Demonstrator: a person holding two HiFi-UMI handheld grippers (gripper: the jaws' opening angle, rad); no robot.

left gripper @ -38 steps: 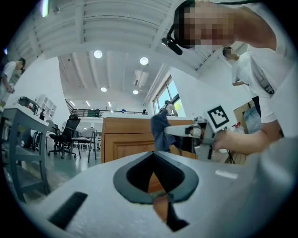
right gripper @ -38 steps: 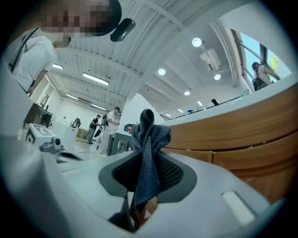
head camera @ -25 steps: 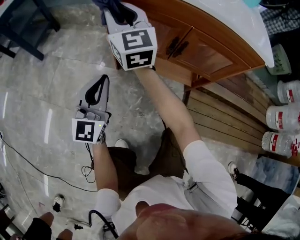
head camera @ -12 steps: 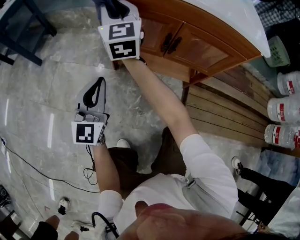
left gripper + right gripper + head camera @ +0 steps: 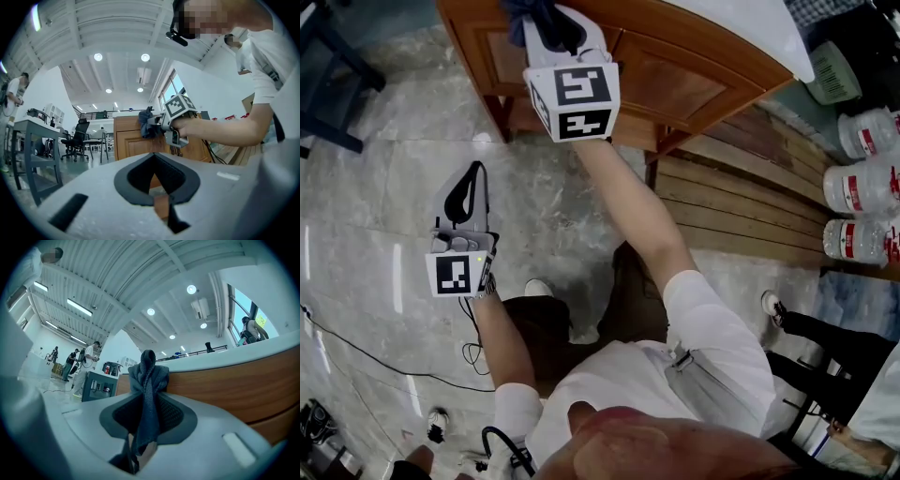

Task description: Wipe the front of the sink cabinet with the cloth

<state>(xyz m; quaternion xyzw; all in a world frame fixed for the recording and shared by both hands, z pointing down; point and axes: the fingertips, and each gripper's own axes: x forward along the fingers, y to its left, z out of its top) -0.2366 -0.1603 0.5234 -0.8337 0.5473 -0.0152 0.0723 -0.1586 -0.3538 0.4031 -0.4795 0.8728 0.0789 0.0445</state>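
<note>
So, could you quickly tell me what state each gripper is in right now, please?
The left gripper is shut, with nothing between its jaws.
The right gripper is shut on the cloth.

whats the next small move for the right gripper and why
Probably slide the right gripper sideways along the cabinet front, cloth pressed to the wood. It's shut on the bunched cloth right by the top of the front, and the door panels stretch away beside it. The left gripper hangs idle, shut.
</note>
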